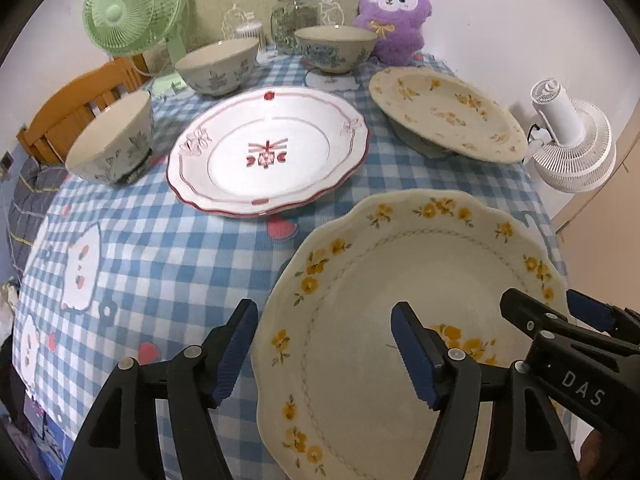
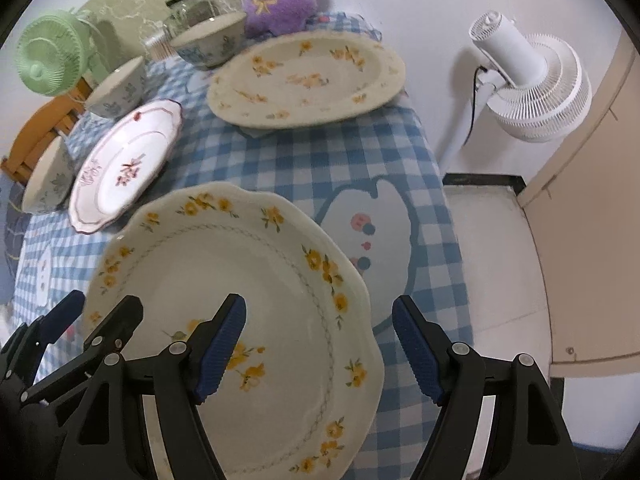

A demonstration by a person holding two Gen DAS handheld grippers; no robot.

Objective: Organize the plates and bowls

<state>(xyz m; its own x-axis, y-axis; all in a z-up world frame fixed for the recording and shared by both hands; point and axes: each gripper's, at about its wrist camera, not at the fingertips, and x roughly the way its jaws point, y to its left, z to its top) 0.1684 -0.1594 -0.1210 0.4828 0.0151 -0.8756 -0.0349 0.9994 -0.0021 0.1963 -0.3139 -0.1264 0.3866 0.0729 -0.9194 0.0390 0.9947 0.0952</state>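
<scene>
A cream plate with yellow flowers [image 1: 400,300] [image 2: 248,280] lies at the near edge of the checked table. My left gripper [image 1: 324,354] is open, straddling the plate's left rim. My right gripper [image 2: 320,350] is open, straddling its right rim, and also shows in the left wrist view [image 1: 560,308]. A red-trimmed white plate [image 1: 268,152] [image 2: 124,164] lies mid-table. A second yellow-flower plate [image 1: 444,114] [image 2: 308,76] lies far right. Three patterned bowls [image 1: 114,140] [image 1: 218,64] [image 1: 336,46] stand along the left and back.
A purple plush [image 1: 394,12], a glass jar [image 1: 294,16] and a green fan [image 1: 132,8] stand at the back. A white fan [image 2: 528,80] stands off the table's right edge. A wooden chair [image 1: 72,108] is at the left.
</scene>
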